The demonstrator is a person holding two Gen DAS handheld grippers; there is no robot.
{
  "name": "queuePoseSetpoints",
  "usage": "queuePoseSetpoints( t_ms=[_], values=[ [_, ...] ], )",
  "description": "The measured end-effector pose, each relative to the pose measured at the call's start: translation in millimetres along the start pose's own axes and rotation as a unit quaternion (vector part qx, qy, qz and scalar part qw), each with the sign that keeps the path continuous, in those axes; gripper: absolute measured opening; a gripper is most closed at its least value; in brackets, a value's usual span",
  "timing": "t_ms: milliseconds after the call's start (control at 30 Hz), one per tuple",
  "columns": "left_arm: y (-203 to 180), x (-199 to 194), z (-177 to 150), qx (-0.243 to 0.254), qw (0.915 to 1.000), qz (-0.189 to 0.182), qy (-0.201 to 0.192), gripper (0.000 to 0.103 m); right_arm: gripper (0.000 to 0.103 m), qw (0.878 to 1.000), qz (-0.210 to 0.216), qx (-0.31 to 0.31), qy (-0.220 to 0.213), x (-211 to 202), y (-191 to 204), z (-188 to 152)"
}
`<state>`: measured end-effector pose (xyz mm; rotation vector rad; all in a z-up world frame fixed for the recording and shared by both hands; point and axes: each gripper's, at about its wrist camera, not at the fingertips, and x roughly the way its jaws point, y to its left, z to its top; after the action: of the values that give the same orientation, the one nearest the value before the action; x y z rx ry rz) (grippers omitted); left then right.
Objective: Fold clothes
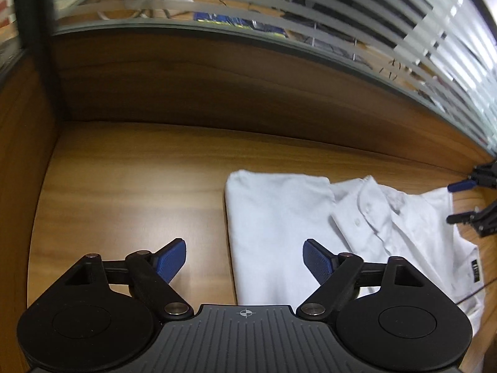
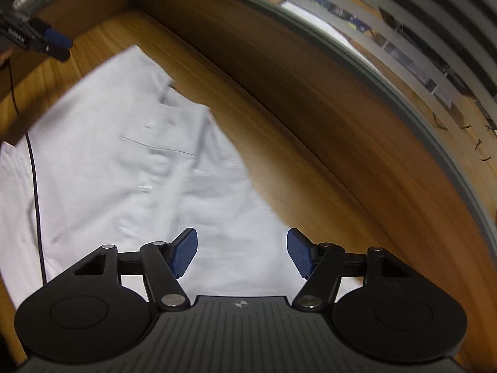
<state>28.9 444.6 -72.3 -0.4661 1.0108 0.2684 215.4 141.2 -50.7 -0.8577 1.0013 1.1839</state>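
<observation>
A white button-up shirt (image 1: 310, 227) lies flat on the wooden desk (image 1: 130, 192), collar and button placket facing up, its left side folded over. My left gripper (image 1: 244, 259) hovers above the shirt's left edge, open, with nothing between its blue pads. In the right wrist view the same shirt (image 2: 124, 171) spreads across the lower left. My right gripper (image 2: 242, 253) hangs above the shirt's near edge, open and holding nothing. The right gripper's fingers (image 1: 466, 199) show at the far right of the left wrist view; the left gripper (image 2: 46, 42) shows at the top left of the right wrist view.
A wooden back panel (image 1: 217, 87) rises behind the desk, topped by striped frosted glass (image 1: 341, 9). A wooden side wall (image 1: 18, 186) closes the left. A thin black cable (image 2: 35, 192) runs over the shirt's left part. Bare desk lies left of the shirt.
</observation>
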Motion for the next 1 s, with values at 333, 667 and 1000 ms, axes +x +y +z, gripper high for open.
queuePoseSetpoints(
  t_ms=[333, 667, 1000],
  values=[
    [2.7, 57.0, 40.9, 0.046, 0.9970, -0.026, 0.056, 0.065, 0.071, 0.997, 0.066, -0.039, 0.023, 38.8, -36.5, 18.5],
    [-10.9, 86.2, 50.9, 0.078, 0.9926, -0.027, 0.089, 0.042, 0.049, 0.987, 0.114, -0.102, 0.051, 81.0, -19.7, 47.4],
    [-19.4, 50.4, 37.9, 0.061, 0.9970, -0.037, 0.031, 0.007, 0.003, 0.993, 0.101, -0.061, 0.022, 55.2, -20.1, 39.8]
  ],
)
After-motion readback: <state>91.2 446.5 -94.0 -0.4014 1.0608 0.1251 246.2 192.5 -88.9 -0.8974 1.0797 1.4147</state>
